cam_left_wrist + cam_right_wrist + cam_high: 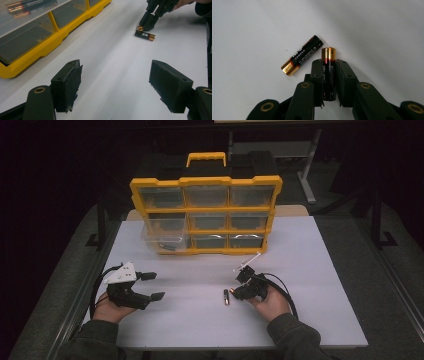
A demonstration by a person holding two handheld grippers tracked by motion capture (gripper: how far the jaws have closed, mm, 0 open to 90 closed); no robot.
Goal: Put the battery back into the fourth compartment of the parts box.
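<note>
A white table [310, 270] is shown from above, with a yellow organizer case [206, 215] of clear drawers standing at its far side. The right gripper [239, 292] is held at about 5 o'clock from the case, the left gripper [152, 286] at about 7 o'clock.

In the right gripper view, the right gripper [329, 75] is seen clamped on an AA battery [328, 72]. The cell's long axis runs along the jaws, toward 12 o'clock, and its gold-banded end projects beyond the jaw tips. A second AA battery [302, 55] lies flat on the table just beside it, at about 10 o'clock from the held cell, its long axis slanted from 8 o'clock to 2 o'clock; whether the two cells touch cannot be told.

In the left gripper view, the jaws of the left gripper [115, 77] are spread wide with nothing between them. The loose battery [145, 35] is seen at about 1 o'clock, well apart, with the right gripper [147, 21] just beyond it.

One clear drawer [162, 237] at the case's lower left stands pulled out, with another battery [31, 6] lying inside. The next move is judged to turn on this relation: the open drawer lies at roughly 10 o'clock from the held cell, across the table, and is nearer the left gripper.
</note>
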